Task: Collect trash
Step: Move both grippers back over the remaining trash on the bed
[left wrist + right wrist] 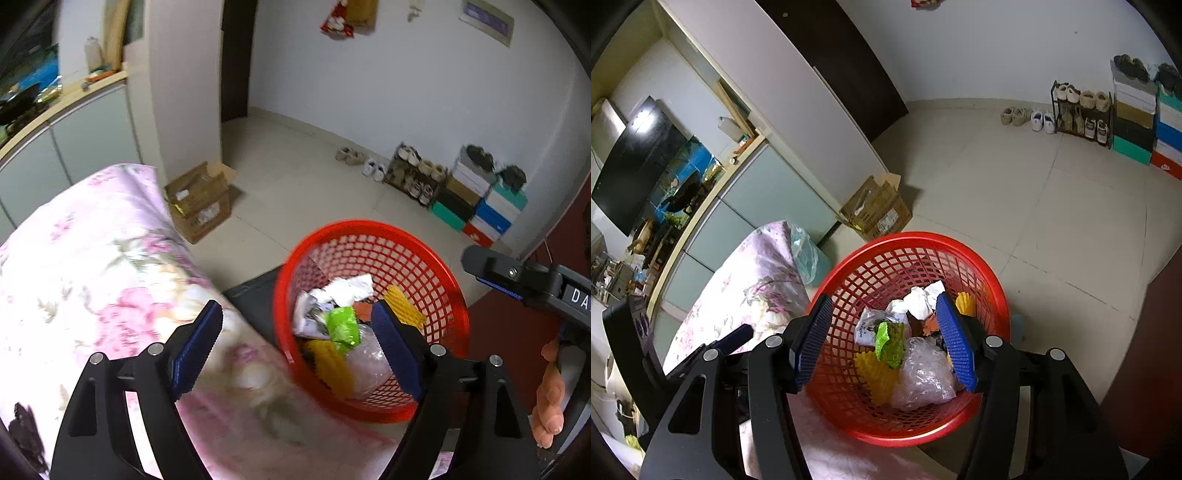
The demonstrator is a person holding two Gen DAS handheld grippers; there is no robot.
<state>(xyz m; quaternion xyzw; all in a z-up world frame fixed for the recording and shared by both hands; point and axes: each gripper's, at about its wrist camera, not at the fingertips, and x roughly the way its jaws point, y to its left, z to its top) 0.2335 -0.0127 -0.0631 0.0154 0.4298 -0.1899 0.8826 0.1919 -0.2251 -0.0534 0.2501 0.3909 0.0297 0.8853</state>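
Right gripper point(886, 345) open, above red basket point(993, 288) of trash point(919, 373)

Left gripper point(297, 347) open and empty, right gripper point(882, 338) open, angled downward

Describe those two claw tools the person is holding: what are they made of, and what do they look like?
Both look alike. The left gripper and right gripper have matte black, angular frames with triangular cut-outs and round silver bolts. Each ends in two flat fingers faced with ribbed blue pads. From the left camera, the right tool's side carries white letters starting "DA". No cables or sleeves show.
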